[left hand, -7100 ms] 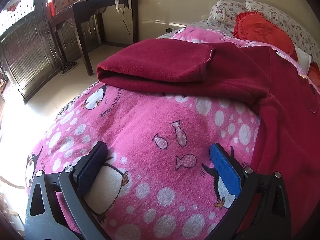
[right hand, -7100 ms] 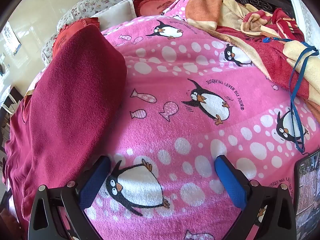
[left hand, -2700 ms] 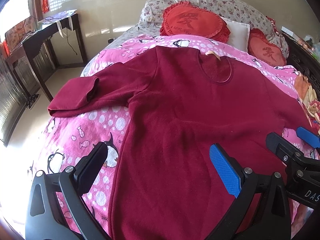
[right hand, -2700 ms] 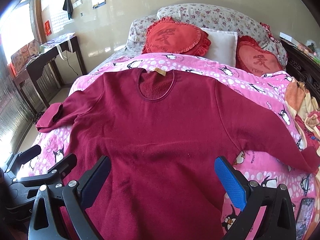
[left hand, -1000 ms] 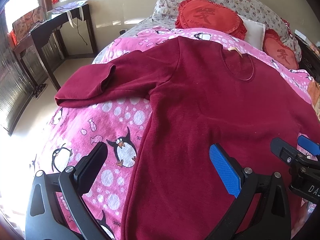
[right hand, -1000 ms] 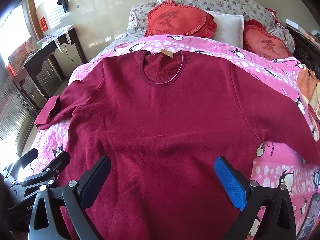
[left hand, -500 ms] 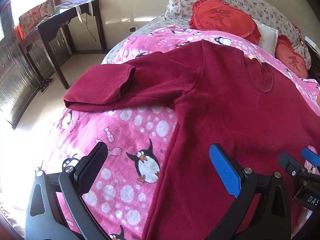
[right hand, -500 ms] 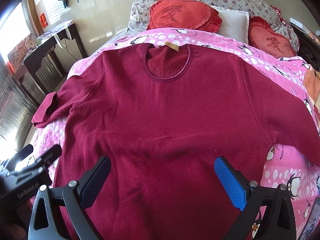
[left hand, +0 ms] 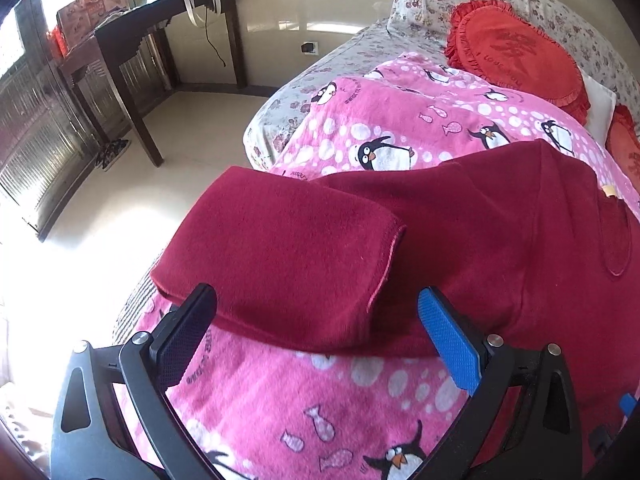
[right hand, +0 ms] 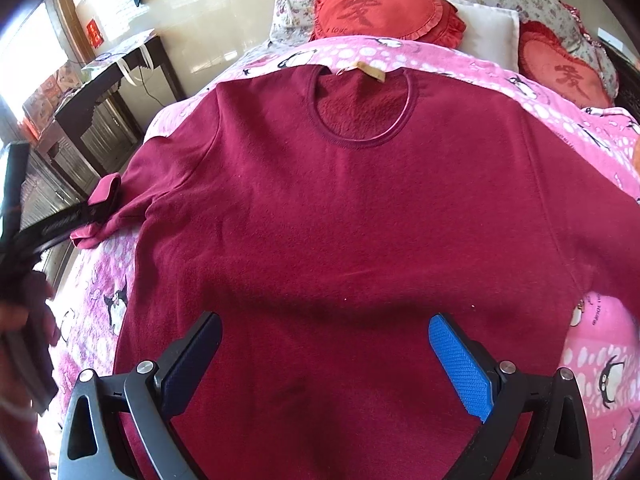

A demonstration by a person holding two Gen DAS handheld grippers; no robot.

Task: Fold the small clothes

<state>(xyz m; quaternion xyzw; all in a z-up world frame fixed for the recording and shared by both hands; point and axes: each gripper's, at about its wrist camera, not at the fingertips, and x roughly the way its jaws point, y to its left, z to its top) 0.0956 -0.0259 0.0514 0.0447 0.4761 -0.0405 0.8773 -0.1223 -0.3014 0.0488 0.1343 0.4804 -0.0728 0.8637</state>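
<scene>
Left tool (left hand: 316, 328), jaws wide and empty, is closing in on the folded-back cuff (left hand: 288, 256) of the dark red fleece long-sleeved top (right hand: 360, 216), lying flat along the pink penguin-print blanket's (left hand: 320, 400) left edge. Sleeve fold is probably starting. Right tool (right hand: 324, 356) is hovering wide over the hem.

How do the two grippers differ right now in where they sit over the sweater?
The left gripper sits low at the sweater's folded-back sleeve cuff, its fingers straddling the cuff's near edge; the right gripper hovers over the flat lower body. The left one faces the side of the bed toward the dark desk; the right one faces the collar and red cushions. Both are open, gripping nothing.
</scene>
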